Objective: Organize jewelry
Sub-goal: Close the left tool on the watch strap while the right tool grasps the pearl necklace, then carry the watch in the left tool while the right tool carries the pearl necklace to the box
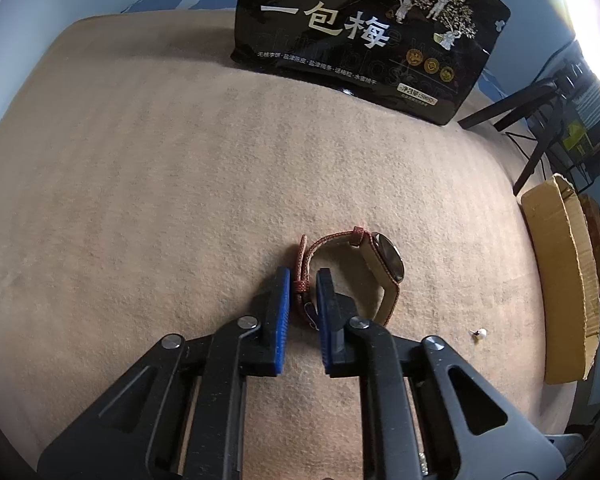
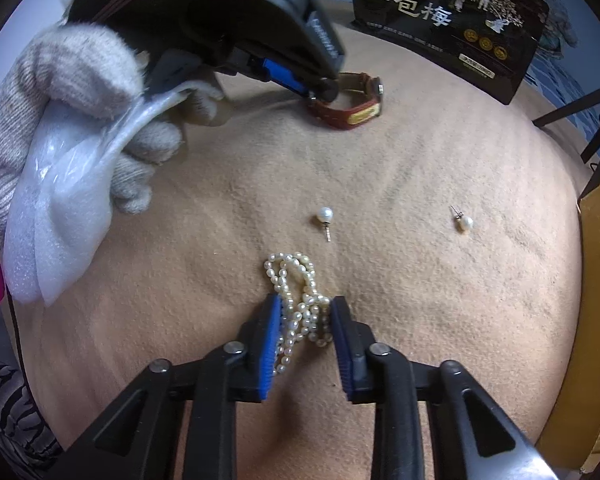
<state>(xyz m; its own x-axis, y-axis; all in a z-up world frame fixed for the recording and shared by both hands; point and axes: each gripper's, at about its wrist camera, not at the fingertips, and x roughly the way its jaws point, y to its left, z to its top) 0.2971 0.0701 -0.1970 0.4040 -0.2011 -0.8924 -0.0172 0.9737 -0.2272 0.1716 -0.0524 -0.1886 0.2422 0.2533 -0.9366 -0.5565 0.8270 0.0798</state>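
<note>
A wristwatch (image 1: 384, 264) with a red woven strap (image 1: 302, 276) lies on the beige cloth. My left gripper (image 1: 302, 280) has its blue pads on either side of the strap, closed around it. The watch (image 2: 356, 100) and the left gripper (image 2: 320, 94) also show in the right wrist view. A white pearl necklace (image 2: 296, 300) lies bunched on the cloth. My right gripper (image 2: 305, 306) straddles it, pads close to the beads, with small gaps still visible. Two pearl stud earrings (image 2: 325, 214) (image 2: 465, 222) lie beyond it.
A black snack bag (image 1: 364, 36) stands at the far edge. A cardboard box (image 1: 560, 280) sits at the right edge. One pearl stud (image 1: 480, 333) lies right of the left gripper. A gloved hand (image 2: 60, 92) holds white foam wrap (image 2: 56, 220) at left. A tripod (image 1: 540, 120) stands beyond.
</note>
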